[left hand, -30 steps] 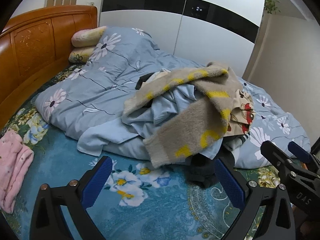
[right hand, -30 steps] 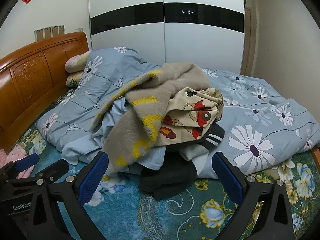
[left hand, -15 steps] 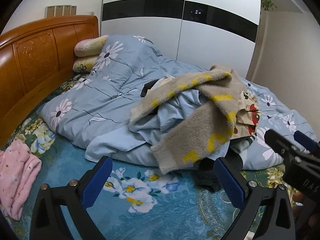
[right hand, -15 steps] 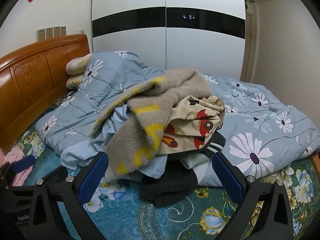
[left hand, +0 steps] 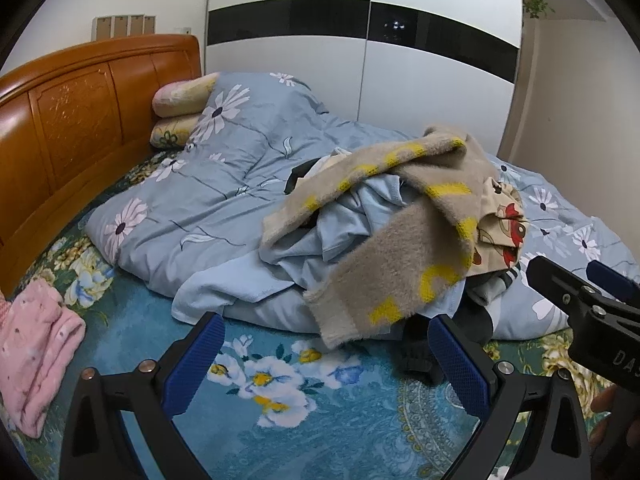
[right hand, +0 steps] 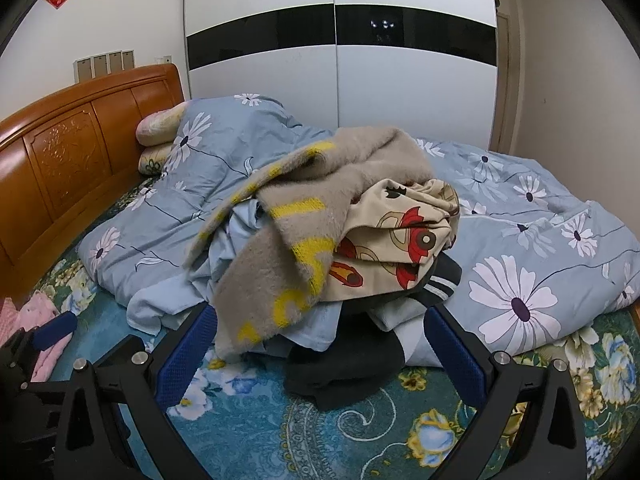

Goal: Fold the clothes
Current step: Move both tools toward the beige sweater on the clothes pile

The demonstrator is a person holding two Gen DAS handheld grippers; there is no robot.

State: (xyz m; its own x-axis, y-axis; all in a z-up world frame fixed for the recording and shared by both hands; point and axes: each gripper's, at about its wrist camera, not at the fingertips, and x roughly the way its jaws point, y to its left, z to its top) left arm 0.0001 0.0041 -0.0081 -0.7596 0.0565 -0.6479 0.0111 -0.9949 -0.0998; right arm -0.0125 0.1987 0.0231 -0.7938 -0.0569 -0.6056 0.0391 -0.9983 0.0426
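Floral bedsheet (left hand: pixel 280 432) before white wardrobe (left hand: pixel 360 72)

Even ceiling light, glare on the glossy wardrobe (right hand: pixel 340 40), sharp focus, heavy fisheye bending, dark corners.

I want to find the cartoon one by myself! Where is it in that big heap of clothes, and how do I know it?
Look at the bed with the blue daisy quilt; a heap of clothes sits on its near edge. On the heap's right side, tucked under the fuzzy beige and yellow sweater, is the cartoon garment. It alone is cream with red cartoon pictures; below it lie dark clothes.
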